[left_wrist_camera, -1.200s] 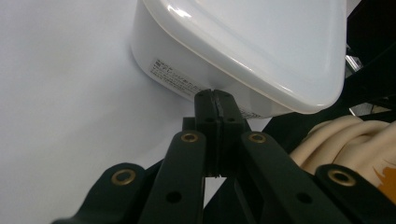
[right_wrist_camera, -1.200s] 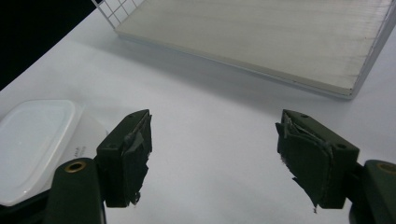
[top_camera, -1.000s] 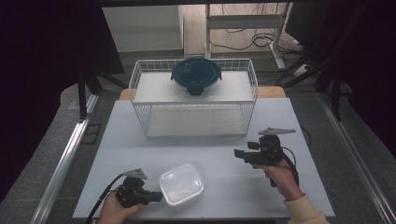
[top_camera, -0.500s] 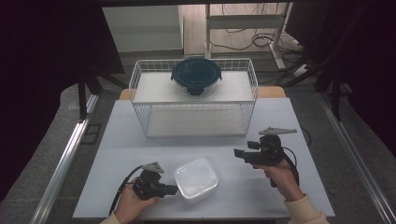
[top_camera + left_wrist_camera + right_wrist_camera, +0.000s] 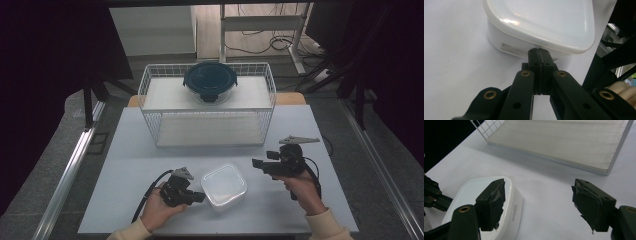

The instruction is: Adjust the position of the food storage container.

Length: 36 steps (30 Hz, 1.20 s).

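A white lidded plastic container (image 5: 223, 185) sits on the white table (image 5: 130, 150) near its front edge. My left gripper (image 5: 200, 196) is shut, and its closed tips touch the container's left side wall. In the left gripper view the tips (image 5: 539, 51) rest against the container (image 5: 539, 22) just under the lid's rim. My right gripper (image 5: 257, 164) hovers to the right of the container, open, with nothing between its jaws. In the right gripper view, the gripper (image 5: 539, 195) points across the table, with the container (image 5: 471, 190) behind its left jaw.
A white wire rack (image 5: 150, 120) stands at the back of the table. A dark round lidded container (image 5: 210, 80) rests on its top shelf. The rack's lower board (image 5: 564, 140) lies ahead of the right gripper. The left gripper (image 5: 434, 195) shows beyond the container.
My left gripper has moved right along the front of the table, and the white container has slid right ahead of it. The right gripper has stayed put.
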Motion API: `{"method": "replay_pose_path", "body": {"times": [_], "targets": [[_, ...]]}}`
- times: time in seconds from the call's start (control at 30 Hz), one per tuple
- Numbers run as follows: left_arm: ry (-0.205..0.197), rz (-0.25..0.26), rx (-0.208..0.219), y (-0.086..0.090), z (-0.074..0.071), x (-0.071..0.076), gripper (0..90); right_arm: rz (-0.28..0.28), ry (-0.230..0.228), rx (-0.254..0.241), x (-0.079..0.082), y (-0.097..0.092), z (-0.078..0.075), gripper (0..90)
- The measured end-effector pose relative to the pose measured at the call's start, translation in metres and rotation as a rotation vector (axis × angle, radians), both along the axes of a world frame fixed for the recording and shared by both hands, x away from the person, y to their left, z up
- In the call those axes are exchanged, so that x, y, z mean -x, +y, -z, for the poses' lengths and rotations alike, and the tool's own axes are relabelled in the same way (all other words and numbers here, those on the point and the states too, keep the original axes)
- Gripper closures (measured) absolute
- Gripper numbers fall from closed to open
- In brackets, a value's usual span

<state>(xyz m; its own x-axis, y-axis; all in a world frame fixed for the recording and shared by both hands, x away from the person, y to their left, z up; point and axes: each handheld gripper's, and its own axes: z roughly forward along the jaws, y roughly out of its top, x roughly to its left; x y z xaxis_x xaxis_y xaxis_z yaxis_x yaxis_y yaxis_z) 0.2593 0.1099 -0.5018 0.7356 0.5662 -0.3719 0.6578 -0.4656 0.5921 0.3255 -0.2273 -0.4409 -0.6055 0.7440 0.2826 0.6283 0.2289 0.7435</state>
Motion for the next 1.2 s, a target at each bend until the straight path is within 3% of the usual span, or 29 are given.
{"method": "replay_pose_path", "body": {"times": [0.2, 0.33, 0.37, 0.4, 0.43, 0.47, 0.53, 0.67, 0.77, 0.83, 0.87, 0.9, 1.03, 1.1, 1.2], "targets": [[-0.001, -0.001, 0.008, -0.004, 0.000, -0.006, 90.0, 0.010, 0.008, 0.001, -0.001, -0.003, 0.002, 26.0], [-0.022, -0.020, 0.018, 0.004, -0.006, -0.003, 89.9, 0.011, 0.005, 0.006, 0.000, -0.003, 0.002, 26.2], [-0.029, -0.039, 0.026, 0.008, -0.008, -0.002, 88.4, 0.008, 0.000, 0.013, 0.002, -0.003, 0.002, 26.5], [-0.052, -0.074, 0.029, 0.015, -0.012, -0.002, 77.7, 0.000, -0.010, 0.035, 0.008, -0.005, 0.002, 28.1], [-0.063, -0.096, 0.026, 0.019, -0.014, -0.001, 77.7, 0.000, -0.010, 0.035, 0.008, -0.005, 0.002, 28.1], [-0.074, -0.126, 0.013, 0.026, -0.016, -0.002, 70.0, -0.001, -0.015, 0.043, 0.010, -0.006, 0.002, 29.3], [-0.090, -0.175, 0.012, 0.036, -0.019, -0.004, 52.9, 0.002, -0.017, 0.058, 0.016, -0.010, 0.004, 34.7], [-0.105, -0.233, 0.028, 0.052, -0.022, -0.007, 36.1, -0.026, 0.017, 0.081, 0.025, -0.018, 0.014, 45.8], [-0.114, -0.264, 0.034, 0.060, -0.025, -0.009, 32.1, -0.043, 0.024, 0.099, 0.028, -0.019, 0.017, 51.0], [-0.126, -0.279, 0.029, 0.063, -0.026, -0.010, 30.2, -0.066, 0.040, 0.119, 0.031, -0.019, 0.020, 58.8], [-0.128, -0.281, 0.027, 0.065, -0.026, -0.011, 28.5, -0.100, 0.054, 0.149, 0.034, -0.019, 0.026, 68.7], [-0.131, -0.285, 0.026, 0.066, -0.026, -0.011, 28.5, -0.100, 0.054, 0.149, 0.034, -0.019, 0.026, 68.7], [-0.139, -0.301, 0.003, 0.069, -0.025, -0.012, 26.7, -0.149, 0.082, 0.195, 0.038, -0.015, 0.034, 84.0], [-0.140, -0.310, 0.002, 0.070, -0.024, -0.014, 25.9, -0.176, 0.095, 0.209, 0.041, -0.010, 0.039, 88.9], [-0.146, -0.312, -0.006, 0.071, -0.024, -0.016, 25.1, -0.218, 0.105, 0.232, 0.047, 0.000, 0.043, 89.3]]}}
